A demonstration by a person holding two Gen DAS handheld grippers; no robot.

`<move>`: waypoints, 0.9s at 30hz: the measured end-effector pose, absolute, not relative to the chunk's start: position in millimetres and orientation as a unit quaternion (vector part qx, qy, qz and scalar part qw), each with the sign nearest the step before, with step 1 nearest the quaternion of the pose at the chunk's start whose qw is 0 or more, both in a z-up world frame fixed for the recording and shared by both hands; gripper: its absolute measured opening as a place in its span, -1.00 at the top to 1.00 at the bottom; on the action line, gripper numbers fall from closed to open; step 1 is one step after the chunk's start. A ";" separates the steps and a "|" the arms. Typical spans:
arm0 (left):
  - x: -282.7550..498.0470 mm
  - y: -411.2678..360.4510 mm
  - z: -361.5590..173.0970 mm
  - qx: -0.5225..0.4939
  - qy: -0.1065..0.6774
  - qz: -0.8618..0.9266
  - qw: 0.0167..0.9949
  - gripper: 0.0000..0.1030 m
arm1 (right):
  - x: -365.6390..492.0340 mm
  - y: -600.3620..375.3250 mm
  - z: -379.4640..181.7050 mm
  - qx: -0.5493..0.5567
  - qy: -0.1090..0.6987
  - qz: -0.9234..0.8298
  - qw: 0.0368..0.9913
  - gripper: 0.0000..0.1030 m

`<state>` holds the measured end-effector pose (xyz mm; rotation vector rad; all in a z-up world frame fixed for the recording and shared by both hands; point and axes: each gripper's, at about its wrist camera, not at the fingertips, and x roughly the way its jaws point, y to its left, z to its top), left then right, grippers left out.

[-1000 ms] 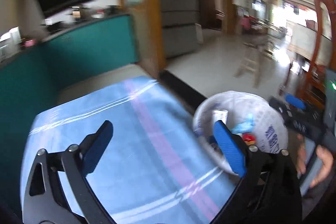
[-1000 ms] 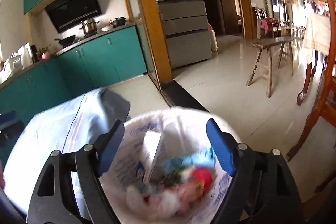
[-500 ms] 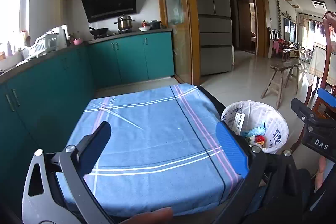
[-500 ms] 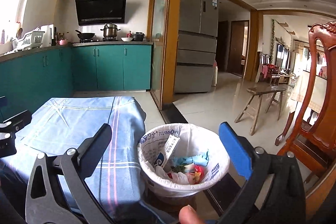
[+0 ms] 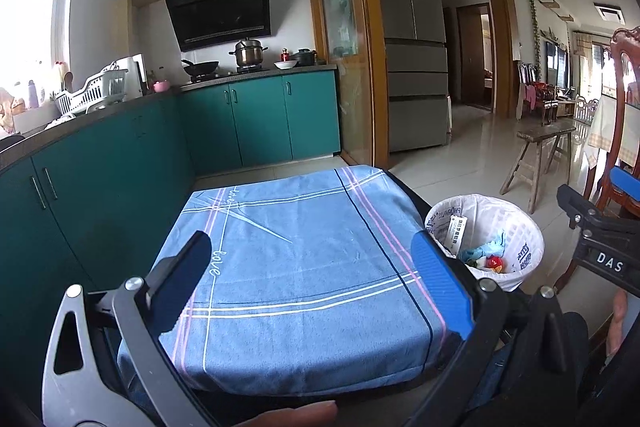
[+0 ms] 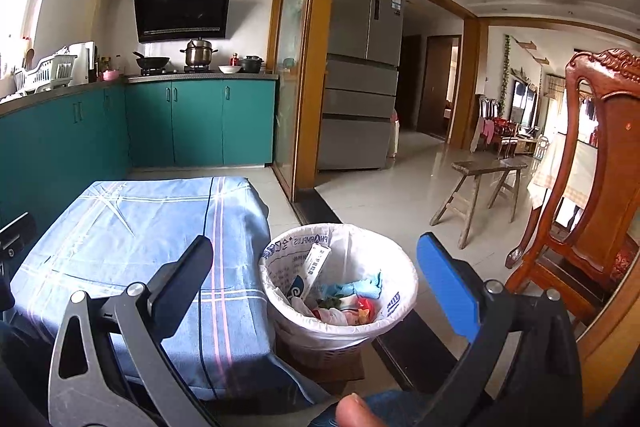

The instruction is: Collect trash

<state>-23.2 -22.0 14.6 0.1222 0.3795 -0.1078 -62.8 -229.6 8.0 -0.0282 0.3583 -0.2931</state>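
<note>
A white-bagged trash bin (image 6: 280, 261) stands on the floor beside the right edge of the table. It holds a paper box, blue and red wrappers and other trash (image 6: 352, 291). My right gripper (image 6: 316, 243) hangs open and empty above and behind the bin. My left gripper (image 5: 310, 247) is open and empty too, held over the near half of the table's blue striped cloth (image 5: 304, 219). In the left wrist view the bin (image 5: 524, 239) sits to the right of my right finger. No loose trash shows on the cloth.
A carved wooden chair (image 6: 592, 167) stands close on the right and a wooden stool (image 6: 480, 183) on the tiled floor beyond the bin. Teal cabinets (image 5: 100, 187) run along the left. A grey fridge (image 6: 360, 87) and a dark door threshold lie behind.
Both grippers have drawn back and risen away from the bin, so the whole table and bin now show. The right jaws have spread wider.
</note>
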 end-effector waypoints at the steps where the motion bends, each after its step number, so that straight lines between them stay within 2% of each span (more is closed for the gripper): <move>1: -23.0 -20.5 14.9 0.060 0.189 -0.053 0.979 -0.93 | -63.6 -228.6 9.2 -0.014 0.176 -0.146 0.973 -0.93; 27: -29.6 -19.3 14.7 0.069 0.194 -0.052 0.977 -0.93 | -71.0 -220.8 15.7 -0.011 0.172 -0.143 0.975 -0.93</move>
